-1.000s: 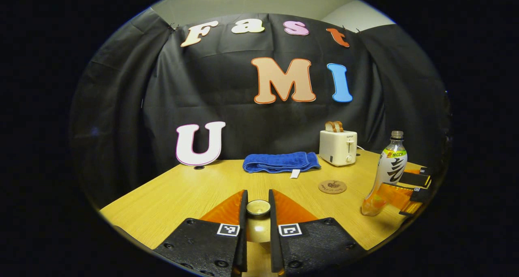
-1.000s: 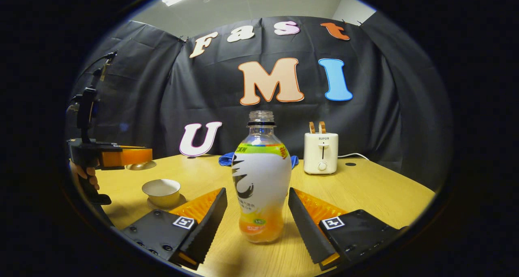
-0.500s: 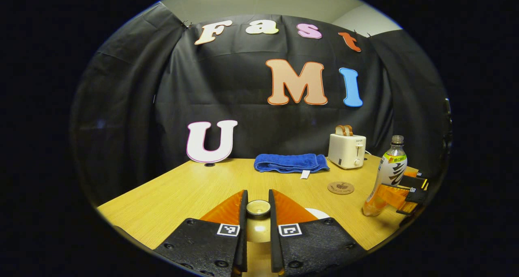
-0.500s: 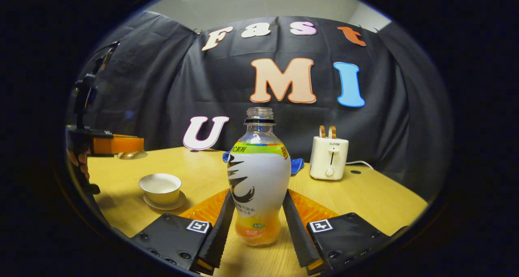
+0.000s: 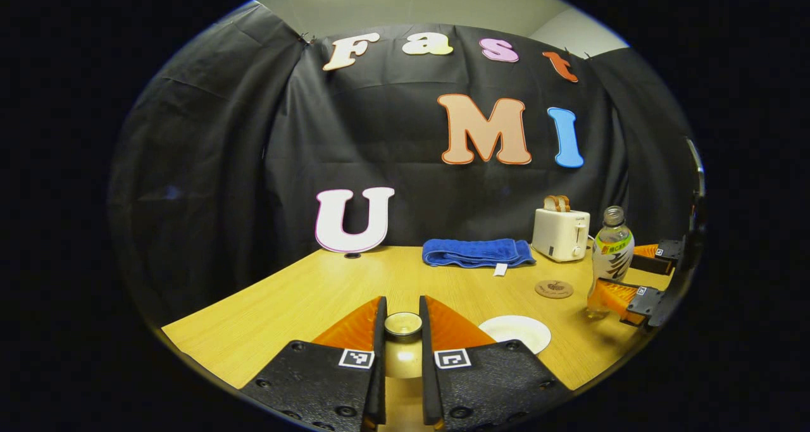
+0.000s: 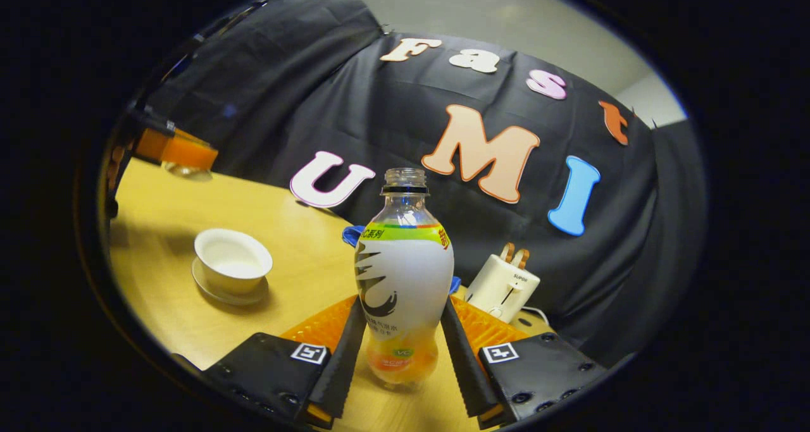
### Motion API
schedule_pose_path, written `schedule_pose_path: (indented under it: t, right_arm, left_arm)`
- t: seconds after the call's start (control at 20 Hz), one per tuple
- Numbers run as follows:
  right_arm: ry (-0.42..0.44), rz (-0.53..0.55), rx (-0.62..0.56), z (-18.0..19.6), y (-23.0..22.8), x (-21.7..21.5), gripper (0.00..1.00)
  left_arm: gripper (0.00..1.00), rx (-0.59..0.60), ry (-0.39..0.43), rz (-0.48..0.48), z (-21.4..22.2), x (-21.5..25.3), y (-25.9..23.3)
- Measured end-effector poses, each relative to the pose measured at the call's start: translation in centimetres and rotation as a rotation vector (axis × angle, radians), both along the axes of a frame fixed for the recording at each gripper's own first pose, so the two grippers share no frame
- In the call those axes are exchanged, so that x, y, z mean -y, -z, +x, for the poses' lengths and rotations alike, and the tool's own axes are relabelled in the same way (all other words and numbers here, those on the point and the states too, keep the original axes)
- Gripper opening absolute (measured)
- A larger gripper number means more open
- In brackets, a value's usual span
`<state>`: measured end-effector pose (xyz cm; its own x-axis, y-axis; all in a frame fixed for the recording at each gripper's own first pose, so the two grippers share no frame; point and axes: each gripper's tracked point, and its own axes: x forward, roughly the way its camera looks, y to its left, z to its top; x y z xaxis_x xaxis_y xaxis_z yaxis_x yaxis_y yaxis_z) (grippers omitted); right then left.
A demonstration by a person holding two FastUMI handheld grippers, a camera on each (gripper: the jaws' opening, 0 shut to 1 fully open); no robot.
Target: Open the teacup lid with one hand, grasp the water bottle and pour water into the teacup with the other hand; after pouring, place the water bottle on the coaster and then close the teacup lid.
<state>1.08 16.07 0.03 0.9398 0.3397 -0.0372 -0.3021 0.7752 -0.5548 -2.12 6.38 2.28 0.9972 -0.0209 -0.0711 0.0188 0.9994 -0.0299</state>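
Above yellow table, right hand-held gripper clamps water bottle between its fingers.

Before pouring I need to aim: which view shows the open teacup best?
The right gripper view: the teacup sits whole on its saucer, its open mouth showing. The left gripper view shows just part of its white rim beside the left gripper.

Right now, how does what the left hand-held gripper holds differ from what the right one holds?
The left hand-held gripper pinches the small teacup lid; the right hand-held gripper clamps the tall water bottle. The lid hangs above the table, away from the open teacup; the bottle is uncapped, holding orange liquid. Both are gripped between shut fingers.
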Motion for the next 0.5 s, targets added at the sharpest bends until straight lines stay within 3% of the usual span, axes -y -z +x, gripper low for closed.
schedule_pose_path:
  t: [0.5]
  right_arm:
    - [-0.129, -0.593, 0.285, -0.3, 1.6, -4.5, 0.73]
  left_arm:
    - [0.20, 0.001, -0.058, -0.015, -1.0, -3.8, 0.5]
